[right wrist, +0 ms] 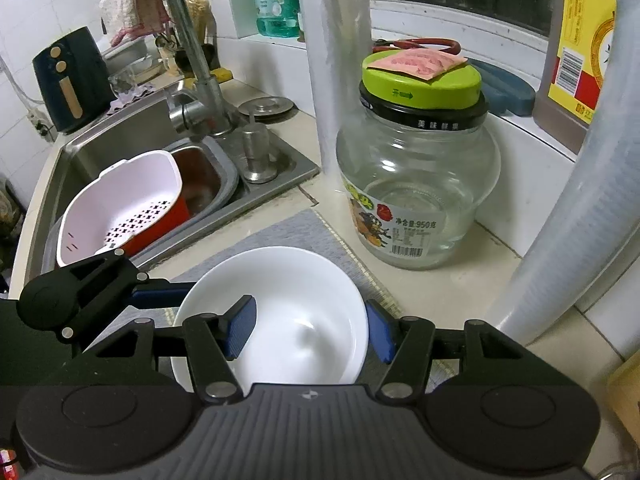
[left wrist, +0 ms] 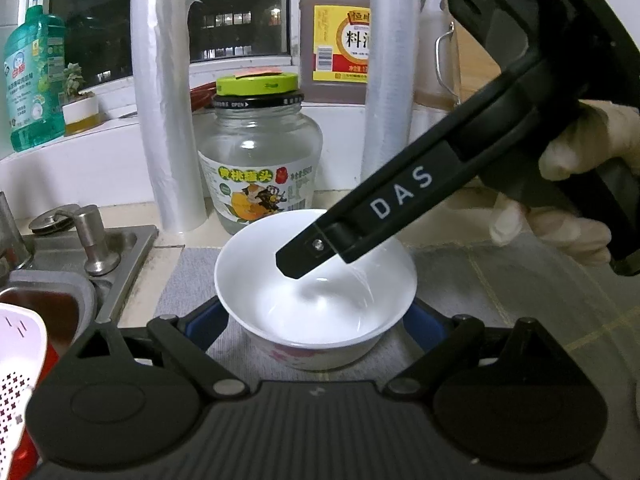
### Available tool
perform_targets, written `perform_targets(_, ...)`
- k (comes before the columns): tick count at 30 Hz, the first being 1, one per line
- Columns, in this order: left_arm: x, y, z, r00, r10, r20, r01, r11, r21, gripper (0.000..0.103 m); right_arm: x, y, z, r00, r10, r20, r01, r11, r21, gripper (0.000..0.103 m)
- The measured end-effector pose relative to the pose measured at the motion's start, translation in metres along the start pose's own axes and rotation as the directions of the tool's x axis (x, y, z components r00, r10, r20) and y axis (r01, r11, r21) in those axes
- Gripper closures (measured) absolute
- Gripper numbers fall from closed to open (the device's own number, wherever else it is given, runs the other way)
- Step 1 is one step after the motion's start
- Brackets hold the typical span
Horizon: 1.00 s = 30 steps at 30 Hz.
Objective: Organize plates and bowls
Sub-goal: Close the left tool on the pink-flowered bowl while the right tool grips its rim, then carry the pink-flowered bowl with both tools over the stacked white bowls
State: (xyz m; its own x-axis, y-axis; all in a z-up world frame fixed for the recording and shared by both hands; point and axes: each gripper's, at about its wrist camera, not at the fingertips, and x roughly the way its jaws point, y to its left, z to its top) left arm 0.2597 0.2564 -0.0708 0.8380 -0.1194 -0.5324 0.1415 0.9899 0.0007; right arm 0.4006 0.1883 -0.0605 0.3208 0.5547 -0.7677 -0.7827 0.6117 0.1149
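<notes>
Blue pads of the right gripper (right wrist: pixel 308 330) pinched the right wall of the white bowl (right wrist: pixel 280 312), one pad inside, one outside. Left gripper (left wrist: pixel 316 316) straddled the same bowl, jaws spread, contact not discernible. Bowl stood upright on a grey mat (right wrist: pixel 296 232), before a glass jar (right wrist: pixel 416 188), beside the sink (right wrist: pixel 120 140).

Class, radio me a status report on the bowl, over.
Left gripper clamps white bowl's sides. Right gripper shut across its rim. Glass jar close behind.
</notes>
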Motion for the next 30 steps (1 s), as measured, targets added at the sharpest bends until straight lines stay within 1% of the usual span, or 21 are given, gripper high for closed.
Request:
perform_targets(4, -0.007, -0.004, 0.001, 1.0, 0.003, -0.011, -0.003, 1.0, 0.019, 0.009, -0.005, 0.004, -0.003, 1.0, 0.004, -0.004, -0.004, 1.0, 0.0, 0.039)
perform_targets(7, -0.011, -0.005, 0.002, 1.0, -0.004, -0.027, 0.004, 1.0, 0.015, 0.01, -0.012, 0.008, -0.006, 1.0, 0.009, 0.002, -0.009, 1.0, 0.008, 0.039)
perform_targets(12, -0.026, -0.012, 0.002, 0.999, -0.01, -0.033, 0.011, 0.999, 0.03, 0.009, -0.026, 0.018, -0.011, 1.0, 0.004, 0.001, -0.004, 1.0, 0.008, 0.038)
perform_targets(19, -0.049, -0.024, -0.002, 0.999, -0.028, -0.038, 0.029, 0.999, 0.028, 0.009, -0.048, 0.034, -0.026, 1.0, -0.007, -0.002, 0.007, 1.0, 0.001, 0.038)
perform_targets(23, -0.059, -0.032, -0.006, 0.998, -0.035, -0.052, 0.037, 0.999, 0.032, 0.009, -0.062, 0.042, -0.037, 1.0, -0.006, 0.014, 0.006, 1.0, 0.008, 0.038)
perform_targets(30, -0.081, -0.048, -0.008, 0.998, -0.048, -0.051, 0.05, 0.998, 0.038, 0.009, -0.088, 0.052, -0.052, 0.999, -0.002, 0.052, 0.001, 1.0, 0.029, 0.038)
